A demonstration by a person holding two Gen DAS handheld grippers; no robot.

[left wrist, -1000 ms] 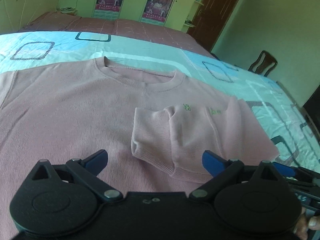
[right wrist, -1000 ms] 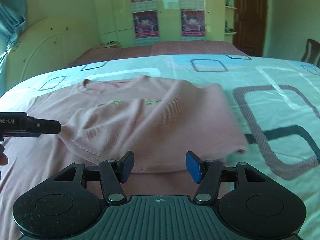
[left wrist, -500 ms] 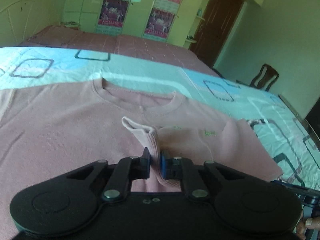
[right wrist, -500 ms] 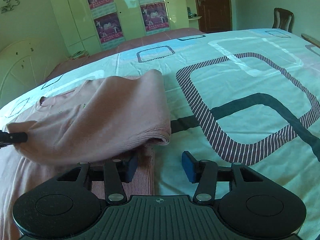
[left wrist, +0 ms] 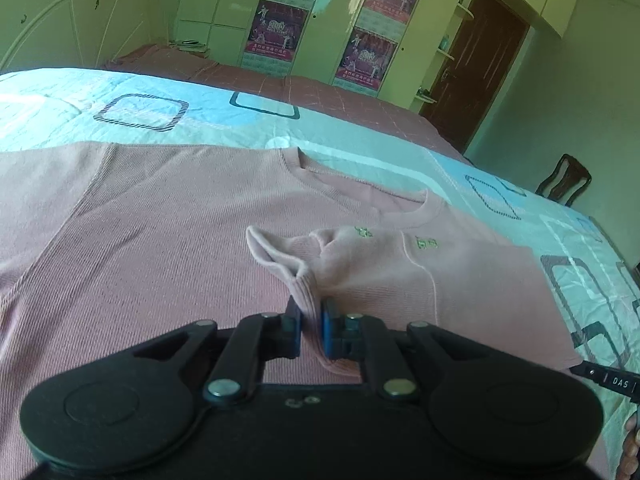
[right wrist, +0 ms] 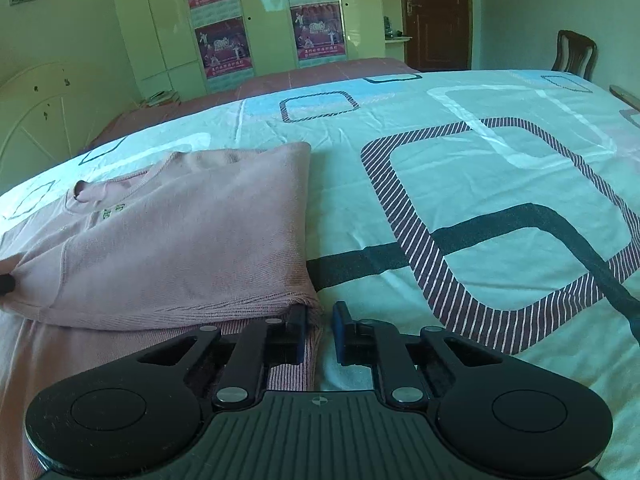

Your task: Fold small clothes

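A pink knit sweater lies flat on the bed, neckline away from me. Its right side is folded over the body, showing small green embroidery. My left gripper is shut on the cuff of the folded sleeve. In the right wrist view the folded part of the sweater lies to the left. My right gripper is nearly closed around the sweater's side edge at the fold corner; the pads have a small gap between them.
The bed sheet is light blue with dark square patterns. A pink blanket lies at the far end. Wardrobes with posters, a brown door and a wooden chair stand beyond the bed.
My left gripper closed on the sleeve cuff and drew it left. My right gripper moved to the sweater's right edge and its jaws narrowed around the fold corner.
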